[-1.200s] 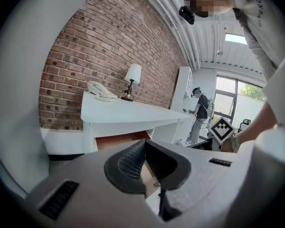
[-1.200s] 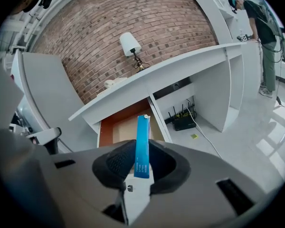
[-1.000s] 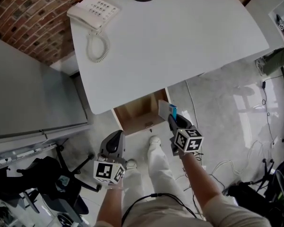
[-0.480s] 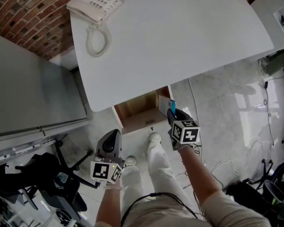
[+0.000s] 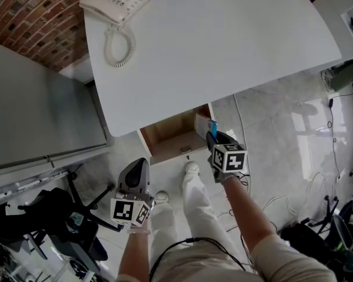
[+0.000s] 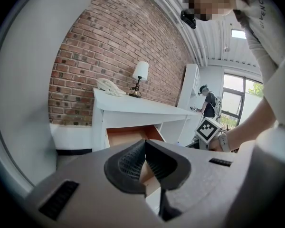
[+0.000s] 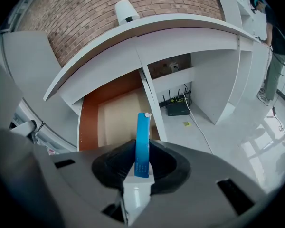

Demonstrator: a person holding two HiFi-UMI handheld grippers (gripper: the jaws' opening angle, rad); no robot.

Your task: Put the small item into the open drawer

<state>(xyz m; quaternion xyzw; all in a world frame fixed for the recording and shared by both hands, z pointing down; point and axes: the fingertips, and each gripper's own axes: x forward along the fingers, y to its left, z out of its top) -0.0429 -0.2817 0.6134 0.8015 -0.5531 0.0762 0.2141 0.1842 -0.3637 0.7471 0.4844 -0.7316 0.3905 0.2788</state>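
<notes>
A thin blue and white item [image 7: 142, 144] stands upright between the jaws of my right gripper [image 7: 141, 161], which is shut on it. In the head view this small item [image 5: 212, 127] shows at the right gripper [image 5: 215, 138], just right of the open wooden drawer [image 5: 170, 135] under the white desk [image 5: 212, 46]. The drawer [image 7: 116, 115] lies straight ahead in the right gripper view, with nothing seen inside it. My left gripper [image 5: 136, 178] hangs lower left, apart from the drawer [image 6: 128, 136], its jaws pressed together with nothing between them [image 6: 145, 167].
A white telephone [image 5: 113, 2] sits on the desk's far left, near a brick wall [image 5: 23, 22]. A lamp [image 6: 140, 72] stands on the desk. Black chair parts [image 5: 65, 216] are at lower left. Cables [image 5: 282, 207] trail on the floor at right. My legs [image 5: 197, 210] are below the drawer.
The right gripper with the blue item has moved slightly up and left, closer to the drawer's right side. The left gripper has barely moved.
</notes>
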